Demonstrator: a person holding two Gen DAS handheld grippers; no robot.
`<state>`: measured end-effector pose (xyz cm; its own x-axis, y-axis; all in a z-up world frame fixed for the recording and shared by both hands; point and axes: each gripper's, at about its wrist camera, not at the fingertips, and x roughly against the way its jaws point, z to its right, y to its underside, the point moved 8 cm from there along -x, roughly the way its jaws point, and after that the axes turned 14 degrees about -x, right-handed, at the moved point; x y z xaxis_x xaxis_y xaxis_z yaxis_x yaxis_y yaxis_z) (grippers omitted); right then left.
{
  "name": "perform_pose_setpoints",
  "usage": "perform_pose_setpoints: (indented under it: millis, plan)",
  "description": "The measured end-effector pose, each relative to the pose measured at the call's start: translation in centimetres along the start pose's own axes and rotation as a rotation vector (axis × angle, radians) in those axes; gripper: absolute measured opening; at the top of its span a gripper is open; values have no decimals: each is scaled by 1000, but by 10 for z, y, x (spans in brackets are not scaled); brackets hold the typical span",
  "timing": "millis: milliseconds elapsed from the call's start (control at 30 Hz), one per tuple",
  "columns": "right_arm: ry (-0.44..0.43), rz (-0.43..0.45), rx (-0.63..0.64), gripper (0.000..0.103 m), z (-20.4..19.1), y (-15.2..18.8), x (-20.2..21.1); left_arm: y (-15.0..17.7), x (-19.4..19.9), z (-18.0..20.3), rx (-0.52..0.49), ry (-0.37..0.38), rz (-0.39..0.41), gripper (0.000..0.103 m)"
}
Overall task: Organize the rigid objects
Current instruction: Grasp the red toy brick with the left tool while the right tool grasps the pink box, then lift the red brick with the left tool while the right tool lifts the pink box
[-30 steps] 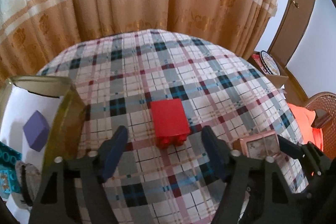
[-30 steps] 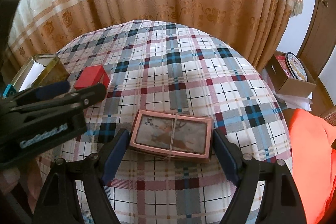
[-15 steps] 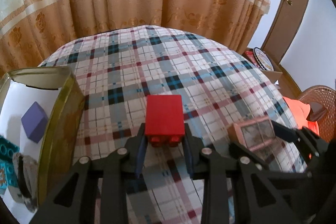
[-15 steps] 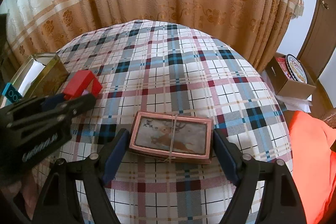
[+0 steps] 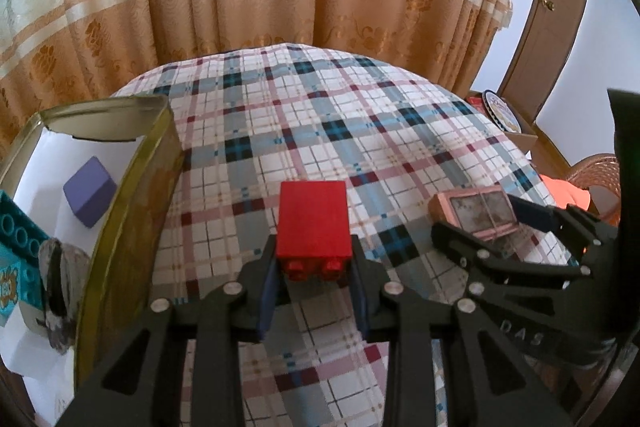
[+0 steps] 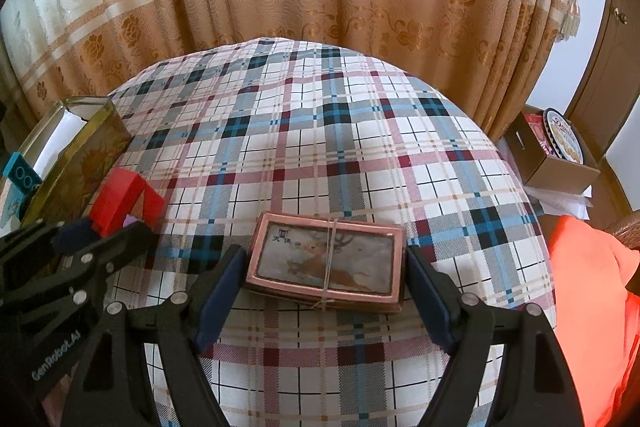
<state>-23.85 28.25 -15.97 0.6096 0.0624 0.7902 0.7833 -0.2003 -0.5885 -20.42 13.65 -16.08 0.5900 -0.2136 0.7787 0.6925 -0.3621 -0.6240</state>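
A red toy block (image 5: 312, 223) with studs on its near end is clamped between the blue pads of my left gripper (image 5: 314, 263), which is shut on it. In the right wrist view the block (image 6: 124, 195) hangs tilted above the plaid cloth, close to the gold tin (image 6: 88, 155). My right gripper (image 6: 324, 251) has a pad against each short end of a pink card box (image 6: 324, 259) tied with string. The box sits at or just above the cloth; which one I cannot tell. From the left wrist view the same box (image 5: 476, 211) shows between the right fingers.
The open gold tin (image 5: 132, 187) stands at the left and holds a purple cube (image 5: 90, 191) and a teal studded brick (image 5: 20, 231). A curtain hangs behind the round table. At the right are a cardboard box (image 6: 560, 163), an orange cloth (image 6: 592, 287) and a wicker chair (image 5: 596, 167).
My left gripper's jaws went from wide apart to shut on the red block, then carried it up off the cloth and left toward the tin. The right gripper and pink box stayed still.
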Motion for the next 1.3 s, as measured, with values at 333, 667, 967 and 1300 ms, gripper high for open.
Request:
perform_pose_setpoints:
  millis: [333, 667, 967, 1300]
  plan:
    - [-9, -3, 14, 81, -2, 1, 0, 15, 3, 1, 2, 3, -1, 30]
    - [3, -13, 53, 81, -11, 5, 0, 22, 7, 4, -23, -13, 15, 30]
    - [1, -13, 58, 81, -14, 8, 0, 26, 11, 0, -7, -2, 13, 30]
    - [-2, -20, 61, 81, -16, 13, 4, 30, 14, -1, -11, 4, 2, 30]
